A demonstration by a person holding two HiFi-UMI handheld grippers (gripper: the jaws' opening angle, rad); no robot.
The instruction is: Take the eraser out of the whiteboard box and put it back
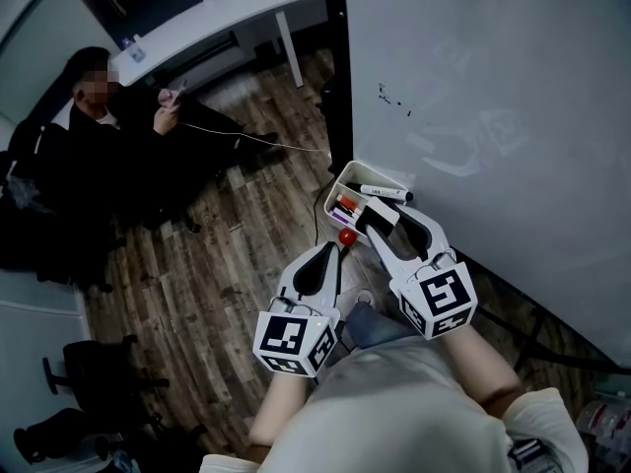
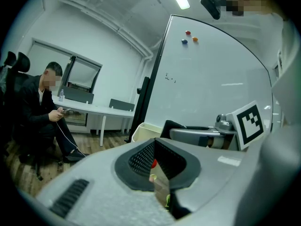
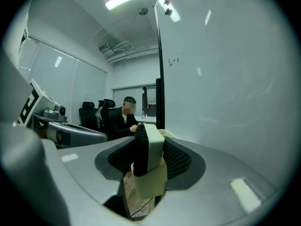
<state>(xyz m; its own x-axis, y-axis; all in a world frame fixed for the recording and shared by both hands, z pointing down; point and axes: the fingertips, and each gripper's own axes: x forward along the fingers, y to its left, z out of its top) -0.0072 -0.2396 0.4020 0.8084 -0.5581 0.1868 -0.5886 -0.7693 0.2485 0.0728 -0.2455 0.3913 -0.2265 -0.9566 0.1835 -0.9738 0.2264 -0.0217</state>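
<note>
**Eraser in the right gripper at the whiteboard box**

Under the person's feet is a brown wood floor [image 1: 197,294]. A small white box [image 1: 332,193] hangs at the bottom corner of a big whiteboard [image 1: 493,116]. A marker [image 1: 386,193] lies in the box. A little red ball [image 1: 347,236] sits just under the box. The board has a few small dark marks, and three colored magnets [image 2: 188,36] up high. Farther back, someone in dark clothes [image 1: 99,156] sits looking down at something in their hands. Behind them is a long white desk [image 1: 217,13]. Black chairs [image 1: 89,372] stand off to the side.

Both hands are held out in front of the body, almost level and side by side. The left gripper [image 1: 330,249] stays back from the box, near the red ball. Its jaws are together, with only a thin slit between them and nothing inside. The right gripper [image 1: 378,215] reaches to the near end of the box. Its jaws squeeze the eraser [image 3: 149,147], which stands on its edge between them, black felt on one side and white back on the other. I cannot tell if the eraser rests in the box or is just above it.
</note>
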